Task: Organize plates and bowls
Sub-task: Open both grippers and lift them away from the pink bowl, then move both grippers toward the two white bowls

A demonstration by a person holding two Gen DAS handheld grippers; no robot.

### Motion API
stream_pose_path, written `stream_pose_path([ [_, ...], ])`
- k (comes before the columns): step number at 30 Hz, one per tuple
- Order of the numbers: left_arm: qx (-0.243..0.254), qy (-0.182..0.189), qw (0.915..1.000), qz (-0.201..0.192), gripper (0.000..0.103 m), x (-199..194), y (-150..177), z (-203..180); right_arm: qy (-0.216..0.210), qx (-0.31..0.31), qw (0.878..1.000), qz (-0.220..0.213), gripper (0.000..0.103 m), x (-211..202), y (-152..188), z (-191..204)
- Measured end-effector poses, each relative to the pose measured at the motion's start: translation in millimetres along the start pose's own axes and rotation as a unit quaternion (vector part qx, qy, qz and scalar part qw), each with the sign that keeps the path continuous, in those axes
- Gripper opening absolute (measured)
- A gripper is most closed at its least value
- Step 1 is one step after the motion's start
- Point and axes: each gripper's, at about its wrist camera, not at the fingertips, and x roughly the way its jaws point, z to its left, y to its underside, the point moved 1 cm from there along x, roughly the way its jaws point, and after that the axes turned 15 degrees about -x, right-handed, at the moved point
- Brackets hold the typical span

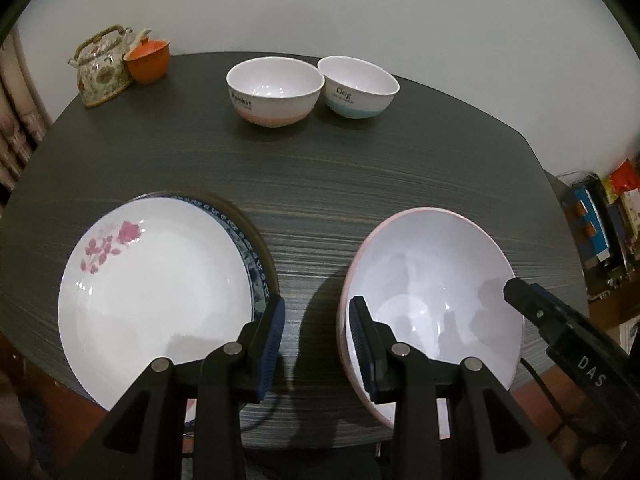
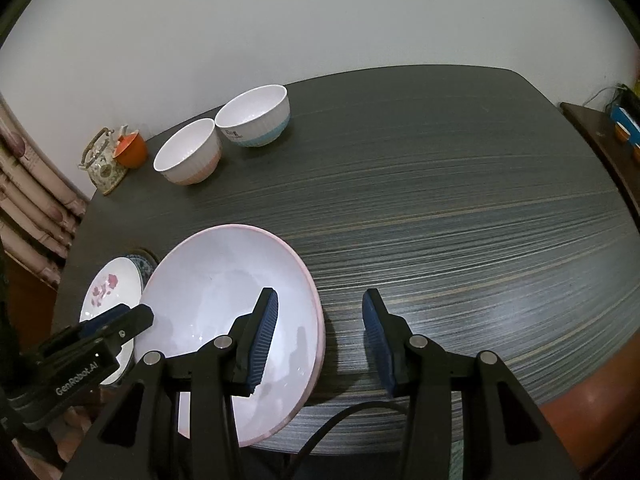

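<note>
- Across the near edge of my dark table [image 2: 460, 200], the pink-rimmed bowl [image 1: 432, 280] sits right of a flowered plate [image 1: 152, 280] stacked on a blue-patterned plate [image 1: 250, 252].
- Far back, two small bowls, one with a pink base [image 1: 274, 90] and one with a blue base [image 1: 358, 86], touch rims.
- My left gripper [image 1: 316, 344] is spread wide between plate and bowl.
- My right gripper [image 2: 320, 340] is spread, straddling the pink-rimmed bowl's right rim.

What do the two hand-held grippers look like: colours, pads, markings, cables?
Both, the left hand-held gripper and the right hand-held gripper, have black linkage arms with silver pivot pins and dark blue ribbed pads. Bodies carry white lettering: "GenRobot.AI" left, "DAS" right. A black cable trails beneath each.
</note>
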Motion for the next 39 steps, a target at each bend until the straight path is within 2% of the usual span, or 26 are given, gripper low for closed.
stream_pose_path([
  [8, -0.013, 0.023, 0.9994, 0.023, 0.034, -7.1, -8.6, 4.3, 0.003, -0.003, 1.000, 0.004, 0.042, -0.3, -0.1, 0.6],
  [15, -0.028, 0.047, 0.9983, 0.020, 0.034, -21.2, -19.0, 9.8, 0.003, 0.001, 1.000, 0.001, 0.042, -1.4, -0.8, -1.7],
  [22, -0.058, 0.026, 0.9980, 0.002, 0.034, -27.1, -31.7, 30.1, -0.004, -0.009, 1.000, -0.011, 0.042, -8.2, -12.5, 0.4],
  [30, -0.069, -0.018, 0.9971, -0.028, 0.034, -30.3, -42.3, 45.3, -0.005, -0.031, 0.999, -0.026, 0.043, -17.8, -32.3, 6.9],
  [36, -0.078, -0.036, 0.9959, -0.027, 0.034, -23.8, -48.8, 56.4, -0.026, -0.058, 0.998, -0.025, 0.045, -17.7, -53.3, 12.0],
  [39, -0.093, -0.045, 0.9944, -0.024, 0.034, -17.8, -53.4, 65.6, -0.052, -0.071, 0.996, -0.013, 0.045, -9.7, -71.7, 10.1],
])
